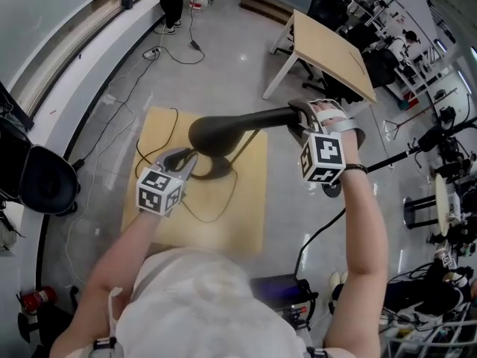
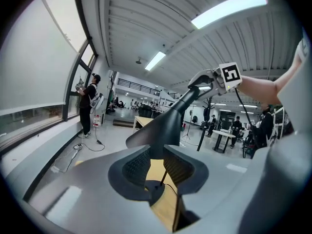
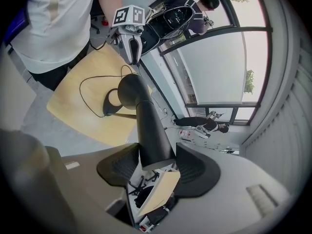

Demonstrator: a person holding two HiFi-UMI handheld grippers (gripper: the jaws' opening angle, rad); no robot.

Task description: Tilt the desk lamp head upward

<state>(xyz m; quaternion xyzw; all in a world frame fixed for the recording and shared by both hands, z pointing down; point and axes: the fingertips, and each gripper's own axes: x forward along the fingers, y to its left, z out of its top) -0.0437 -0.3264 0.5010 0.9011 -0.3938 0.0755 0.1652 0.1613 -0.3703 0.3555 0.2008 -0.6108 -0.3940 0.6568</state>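
A black desk lamp stands on a small wooden table (image 1: 246,230), its round base (image 1: 214,171) near the table's far edge. The long cone-shaped lamp head (image 1: 238,125) lies roughly level, running from a rounded end at the left to its wide end at the right. My right gripper (image 1: 298,119) is shut on that wide end; in the right gripper view the lamp head (image 3: 148,130) fills the gap between both pads. My left gripper (image 1: 188,159) sits by the base under the rounded end. It is open, and between its fingers the lamp head (image 2: 163,126) shows just beyond, untouched.
The lamp's thin cable (image 1: 216,213) loops over the tabletop. A second wooden table (image 1: 328,47) stands behind, a black chair (image 1: 37,177) at the left, stands and cluttered desks (image 1: 417,144) at the right. Cables (image 1: 175,51) trail over the floor.
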